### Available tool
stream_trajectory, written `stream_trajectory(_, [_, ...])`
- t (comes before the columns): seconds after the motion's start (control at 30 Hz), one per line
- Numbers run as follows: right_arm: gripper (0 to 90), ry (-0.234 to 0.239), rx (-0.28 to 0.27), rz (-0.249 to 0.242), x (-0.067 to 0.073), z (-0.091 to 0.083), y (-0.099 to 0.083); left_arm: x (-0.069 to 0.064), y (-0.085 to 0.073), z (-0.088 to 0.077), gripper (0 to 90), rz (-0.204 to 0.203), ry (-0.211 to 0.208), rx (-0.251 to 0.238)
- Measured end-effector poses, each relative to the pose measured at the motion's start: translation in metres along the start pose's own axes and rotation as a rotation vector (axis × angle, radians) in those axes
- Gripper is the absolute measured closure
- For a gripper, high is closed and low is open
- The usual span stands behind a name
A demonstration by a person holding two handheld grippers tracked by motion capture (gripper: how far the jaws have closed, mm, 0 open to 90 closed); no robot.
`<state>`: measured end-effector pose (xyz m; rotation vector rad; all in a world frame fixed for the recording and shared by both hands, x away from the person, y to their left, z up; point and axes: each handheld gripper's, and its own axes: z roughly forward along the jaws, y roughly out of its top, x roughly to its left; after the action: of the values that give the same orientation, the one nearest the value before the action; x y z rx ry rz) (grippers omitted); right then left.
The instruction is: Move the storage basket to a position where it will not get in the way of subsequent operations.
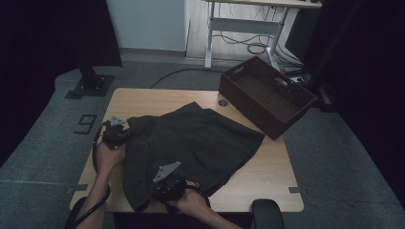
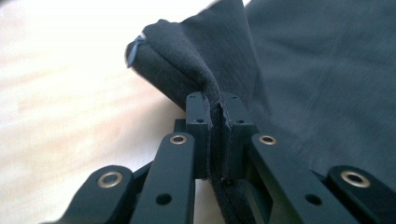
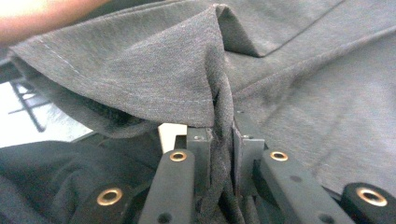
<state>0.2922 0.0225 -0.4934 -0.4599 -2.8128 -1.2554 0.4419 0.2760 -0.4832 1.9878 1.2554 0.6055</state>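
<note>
A dark grey garment (image 1: 191, 143) lies spread over the middle of the pale wooden desk (image 1: 267, 181), its far corner reaching toward a small round grommet (image 1: 223, 102) in the desktop and its near edge hanging at the desk's front; folds run across it from the left side toward the right. At the garment's left edge the left gripper (image 1: 117, 131) has its jaws closed on a pinch of the cloth — in the left gripper view (image 2: 215, 116) a hemmed edge is squeezed between the two black jaws and rises from them in a peaked fold, with bare desk to its left; a bit of lighter lining or label shows at the tip of that fold, too blurred to read. At the near edge the right gripper (image 1: 165, 183) likewise has its jaws shut on the cloth; in the right gripper view (image 3: 222, 135) a twisted bunch of grey fabric is pressed between the jaws, a stitched hem fanning out above and to the left. A hand holds each gripper, forearms coming in from the bottom of the high view. On the desk's far right corner stands a dark brown woven basket (image 1: 253, 107), tilted — partly overhanging the edge, apart from the garment; grey floor lies around the desk.
</note>
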Motion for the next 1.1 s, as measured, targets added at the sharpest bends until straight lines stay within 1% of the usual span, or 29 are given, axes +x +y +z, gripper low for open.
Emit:
stream_trajectory(0.13, [80.4,-0.068,-0.045,0.005,-0.01,-0.03,0.002,-0.01,0.028,0.0,83.9,0.037,0.0,-0.024])
stream_trajectory(0.17, [80.4,-0.083,-0.054,0.007,-0.012,-0.036,0.002,-0.013,0.036,0.001,83.9,0.049,0.0,-0.032])
stream_trajectory(0.2, [80.4,-0.106,-0.067,0.017,-0.016,-0.045,0.002,-0.016,0.042,0.001,84.0,0.055,-0.002,-0.035])
stream_trajectory(0.37, [80.6,-0.182,-0.107,0.043,-0.032,-0.076,-0.003,-0.027,0.068,0.009,84.0,0.088,0.0,-0.045])
stream_trajectory(0.5, [80.6,-0.247,-0.132,0.068,-0.046,-0.099,-0.01,-0.035,0.084,0.015,84.1,0.108,-0.003,-0.048])
stream_trajectory(0.57, [80.6,-0.27,-0.144,0.083,-0.052,-0.109,-0.014,-0.039,0.089,0.018,84.2,0.115,-0.006,-0.052])
stream_trajectory(0.63, [80.6,-0.293,-0.157,0.097,-0.057,-0.118,-0.017,-0.044,0.097,0.021,84.1,0.129,-0.008,-0.055])
stream_trajectory(0.73, [80.6,-0.324,-0.178,0.115,-0.063,-0.131,-0.021,-0.05,0.106,0.025,84.2,0.141,-0.015,-0.065])
stream_trajectory(0.87, [80.6,-0.357,-0.197,0.128,-0.068,-0.147,-0.025,-0.06,0.118,0.027,84.2,0.167,-0.016,-0.073])
stream_trajectory(1.1, [80.6,-0.4,-0.229,0.141,-0.075,-0.169,-0.027,-0.072,0.137,0.03,84.2,0.195,-0.02,-0.09])
